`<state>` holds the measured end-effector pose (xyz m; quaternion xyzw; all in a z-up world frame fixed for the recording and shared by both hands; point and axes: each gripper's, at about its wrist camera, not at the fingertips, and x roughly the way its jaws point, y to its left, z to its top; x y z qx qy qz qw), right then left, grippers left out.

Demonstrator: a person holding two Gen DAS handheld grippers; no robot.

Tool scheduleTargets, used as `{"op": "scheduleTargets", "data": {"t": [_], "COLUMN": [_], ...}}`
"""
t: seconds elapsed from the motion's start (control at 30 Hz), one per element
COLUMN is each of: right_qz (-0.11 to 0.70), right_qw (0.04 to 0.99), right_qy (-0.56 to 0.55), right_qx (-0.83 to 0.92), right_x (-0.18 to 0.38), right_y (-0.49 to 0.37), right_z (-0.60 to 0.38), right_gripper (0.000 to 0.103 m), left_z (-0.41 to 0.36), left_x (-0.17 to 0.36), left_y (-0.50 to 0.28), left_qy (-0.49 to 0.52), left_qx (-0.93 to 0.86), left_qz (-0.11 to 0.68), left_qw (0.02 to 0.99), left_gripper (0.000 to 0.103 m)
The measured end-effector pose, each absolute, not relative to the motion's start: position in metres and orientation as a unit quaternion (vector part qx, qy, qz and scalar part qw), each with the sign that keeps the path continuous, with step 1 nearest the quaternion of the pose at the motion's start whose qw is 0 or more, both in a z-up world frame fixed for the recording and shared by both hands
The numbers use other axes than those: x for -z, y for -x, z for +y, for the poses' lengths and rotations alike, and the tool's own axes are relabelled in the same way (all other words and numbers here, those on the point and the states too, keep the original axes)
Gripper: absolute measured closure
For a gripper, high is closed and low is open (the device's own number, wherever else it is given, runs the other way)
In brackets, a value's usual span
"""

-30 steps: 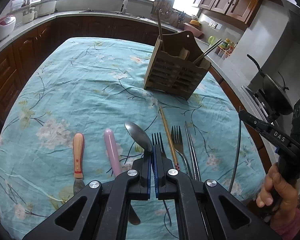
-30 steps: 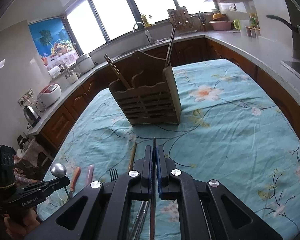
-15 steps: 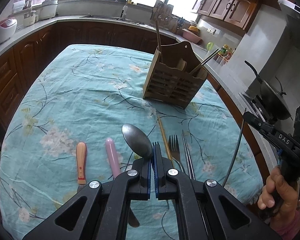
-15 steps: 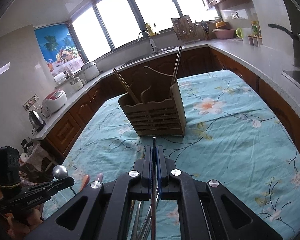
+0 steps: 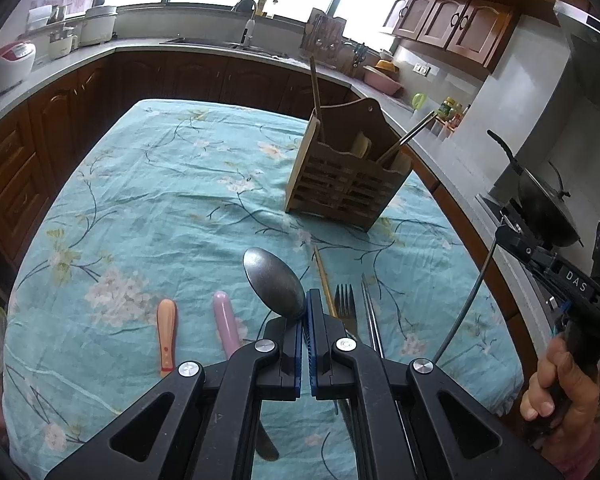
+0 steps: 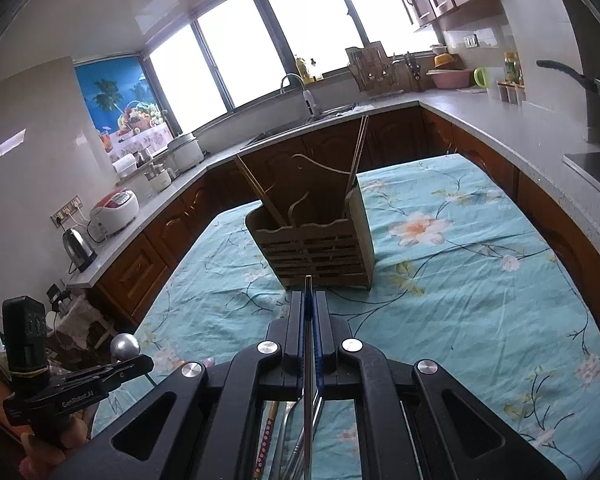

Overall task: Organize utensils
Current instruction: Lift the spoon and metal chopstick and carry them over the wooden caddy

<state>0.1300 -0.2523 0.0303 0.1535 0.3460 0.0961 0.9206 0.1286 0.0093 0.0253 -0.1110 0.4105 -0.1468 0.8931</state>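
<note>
My left gripper point(image 5: 305, 312) is shut on a steel spoon point(image 5: 274, 282), held above the table with the bowl pointing forward. My right gripper point(image 6: 309, 300) is shut on a thin metal chopstick point(image 6: 308, 360) and faces the wooden utensil holder point(image 6: 316, 240). The holder point(image 5: 348, 184) stands at the far middle of the table with chopsticks in it. On the cloth below the left gripper lie a wooden chopstick point(image 5: 325, 280), a fork point(image 5: 345, 304), a metal chopstick point(image 5: 371, 316), a pink handle point(image 5: 228, 324) and an orange handle point(image 5: 167, 332).
The table wears a teal floral cloth point(image 5: 160, 200). Dark cabinets and a grey counter point(image 5: 80, 56) wrap around it. A pan point(image 5: 540, 200) sits on the stove at the right. A rice cooker point(image 6: 114, 208) and kettle point(image 6: 78, 244) stand on the left counter.
Both grippers have risen. The left lifted the spoon off the cloth. The right lifted the metal chopstick and drew nearer the holder.
</note>
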Motion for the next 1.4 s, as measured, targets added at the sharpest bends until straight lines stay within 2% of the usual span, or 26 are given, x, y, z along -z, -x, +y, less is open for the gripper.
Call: {"op": "scheduleTargets", "data": {"t": [0.6,1.4], "right_qz": [0.324,0.268], "right_qw": [0.929,0.947], "right_qy": [-0.153,-0.151], "right_qx": [-0.095,-0.096], "right_x": [-0.047,-0.093], "right_y": [-0.136,-0.178], "right_z": [-0.26,-0.275], "right_gripper": [0.1,0.1], "left_z": [0.013,0.001], "left_x": [-0.044,-0.091], "left_y": [-0.143,-0.193], "left_qy": [0.11,0.097], "left_qx": [0.152,0.164], "left_qz": [0.384,0.312], "left_qw": [0.904,0.931], "left_gripper": [0.102,0.102]}}
